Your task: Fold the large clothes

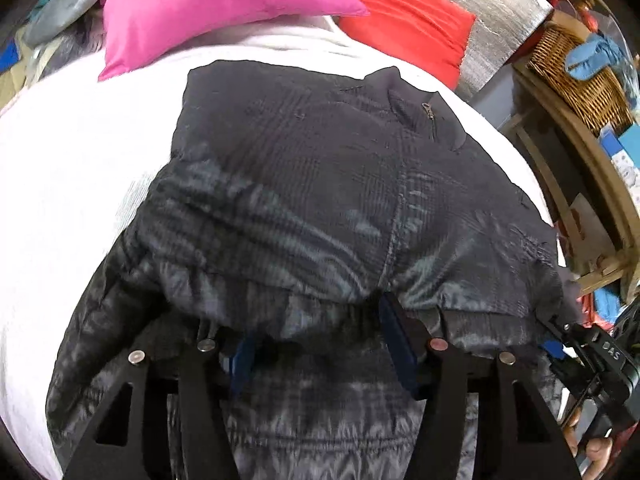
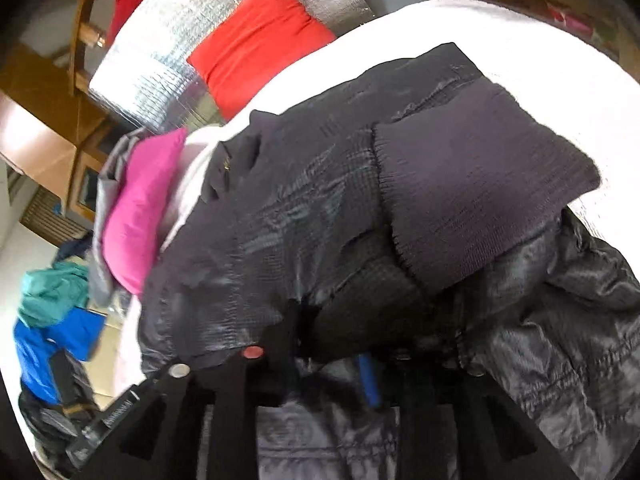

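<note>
Left wrist view shows the left tool [image 1: 316,340] parted over a dark quilted padded jacket [image 1: 320,184] on the white bed [image 1: 72,152]; the right tool's [image 2: 332,364] grip cannot be told.

Beyond my white bed [image 1: 60,168] lie pink [image 1: 208,12] and red pillows [image 1: 412,28] — silver padding [image 1: 500,12], a wicker basket [image 1: 576,68], wooden shelving [image 1: 580,184].

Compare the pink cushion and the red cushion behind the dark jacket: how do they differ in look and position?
The pink cushion is magenta with a smooth, slightly shiny cover; the red cushion is orange-red with creases. In the left wrist view the pink cushion lies to the left with a corner pointing at the red one, and the red cushion leans against a silver quilted panel. Both lie at the far end of the white bedding, beyond the jacket.
</note>
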### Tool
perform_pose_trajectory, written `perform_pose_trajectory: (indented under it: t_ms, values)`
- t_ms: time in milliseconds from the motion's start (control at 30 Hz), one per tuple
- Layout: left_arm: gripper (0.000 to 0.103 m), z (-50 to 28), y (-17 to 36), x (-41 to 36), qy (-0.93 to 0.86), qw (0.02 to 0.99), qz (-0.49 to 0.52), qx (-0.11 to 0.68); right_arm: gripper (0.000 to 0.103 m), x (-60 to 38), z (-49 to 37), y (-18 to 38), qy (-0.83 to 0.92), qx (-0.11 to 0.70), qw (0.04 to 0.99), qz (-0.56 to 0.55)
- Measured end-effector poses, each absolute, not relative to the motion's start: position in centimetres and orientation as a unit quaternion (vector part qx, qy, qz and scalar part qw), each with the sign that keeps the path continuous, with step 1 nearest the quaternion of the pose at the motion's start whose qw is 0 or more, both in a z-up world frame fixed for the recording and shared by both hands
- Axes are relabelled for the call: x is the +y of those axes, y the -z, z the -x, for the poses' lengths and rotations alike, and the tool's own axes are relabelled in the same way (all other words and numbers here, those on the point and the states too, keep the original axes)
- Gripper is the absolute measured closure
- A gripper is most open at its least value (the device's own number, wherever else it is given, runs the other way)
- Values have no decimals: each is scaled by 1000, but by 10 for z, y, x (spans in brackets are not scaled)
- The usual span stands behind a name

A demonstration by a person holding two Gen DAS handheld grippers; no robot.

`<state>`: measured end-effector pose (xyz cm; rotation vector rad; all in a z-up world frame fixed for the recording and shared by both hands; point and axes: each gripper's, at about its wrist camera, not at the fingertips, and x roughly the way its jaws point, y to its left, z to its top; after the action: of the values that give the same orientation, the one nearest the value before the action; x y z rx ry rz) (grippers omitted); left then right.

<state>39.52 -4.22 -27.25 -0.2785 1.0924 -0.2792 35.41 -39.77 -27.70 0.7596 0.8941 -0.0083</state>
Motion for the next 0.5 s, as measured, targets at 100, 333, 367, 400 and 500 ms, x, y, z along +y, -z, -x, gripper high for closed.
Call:
perform_pose_trajectory:
  t_ms: [100, 333, 367, 400, 500]
  values:
    - [42, -385, 271, -33, 144, 824, 159, 524, 24, -383, -355, 277, -32, 426, 831, -356]
    - [37, -388, 281, -35, 157, 812, 195, 527, 31, -356, -369, 290, -44, 415, 833, -362]
    - [37, -391, 282, -37, 157, 814, 196, 523, 51, -356, -370, 292, -44, 412, 834, -365]
    - [37, -395, 283, -38, 155, 818, 194, 519, 68, -356, -370, 293, -40, 415, 834, -361]
    - [37, -396, 280, -43, 157, 824, 187, 511, 75, -352, -373, 287, -32, 400, 849, -343]
